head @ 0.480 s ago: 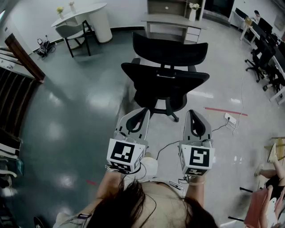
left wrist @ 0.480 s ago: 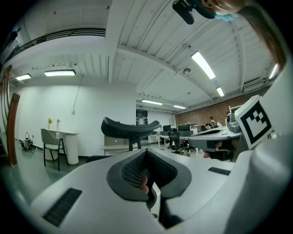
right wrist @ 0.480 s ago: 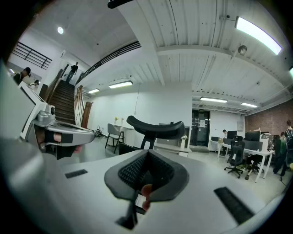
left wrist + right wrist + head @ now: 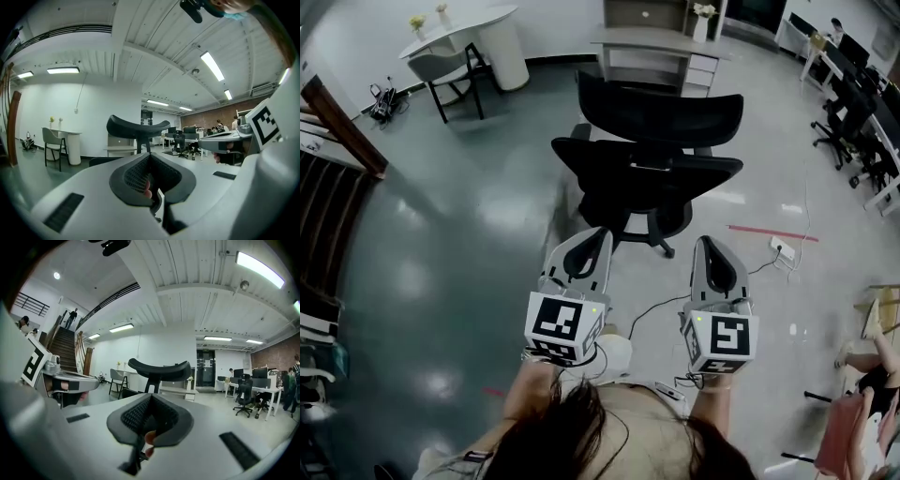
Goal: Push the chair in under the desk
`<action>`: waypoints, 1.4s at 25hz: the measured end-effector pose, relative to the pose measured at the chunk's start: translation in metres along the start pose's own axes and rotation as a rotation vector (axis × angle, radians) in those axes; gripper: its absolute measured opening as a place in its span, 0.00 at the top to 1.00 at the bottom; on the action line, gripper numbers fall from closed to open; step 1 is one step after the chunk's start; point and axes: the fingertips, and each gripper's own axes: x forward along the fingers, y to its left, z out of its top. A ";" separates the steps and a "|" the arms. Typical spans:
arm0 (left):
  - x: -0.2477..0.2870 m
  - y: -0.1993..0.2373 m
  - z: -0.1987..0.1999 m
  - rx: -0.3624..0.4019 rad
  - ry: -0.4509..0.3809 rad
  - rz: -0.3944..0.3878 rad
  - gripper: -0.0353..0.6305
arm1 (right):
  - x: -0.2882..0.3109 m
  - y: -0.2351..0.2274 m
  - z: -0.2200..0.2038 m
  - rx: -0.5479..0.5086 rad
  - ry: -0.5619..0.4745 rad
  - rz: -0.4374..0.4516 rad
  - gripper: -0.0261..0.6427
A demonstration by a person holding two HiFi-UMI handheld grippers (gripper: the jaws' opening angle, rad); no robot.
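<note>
we are easing the closed, empty left tongs (image 4: 592, 236) and right tongs (image 4: 707, 242) slightly nearer the chair (image 4: 649, 171) ahead, not yet touching or pushing it.

A black office chair (image 4: 647, 173) with a curved headrest is seen upright at twelve o'clock in the head view, its backrest turned toward the viewer. A grey desk (image 4: 649, 39) with drawers is set beyond it, also at twelve o'clock, well apart from it.
</note>
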 end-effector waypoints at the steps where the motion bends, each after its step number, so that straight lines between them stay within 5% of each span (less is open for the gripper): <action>1: 0.002 0.003 -0.001 0.006 0.004 0.000 0.93 | 0.003 0.001 0.000 0.003 0.002 0.000 0.92; 18: 0.051 0.047 -0.012 0.100 0.042 -0.069 0.93 | 0.061 0.011 0.010 0.028 -0.073 -0.032 0.92; 35: 0.081 0.059 -0.017 0.126 0.058 -0.089 0.93 | 0.091 -0.010 0.002 -0.043 -0.003 -0.086 0.92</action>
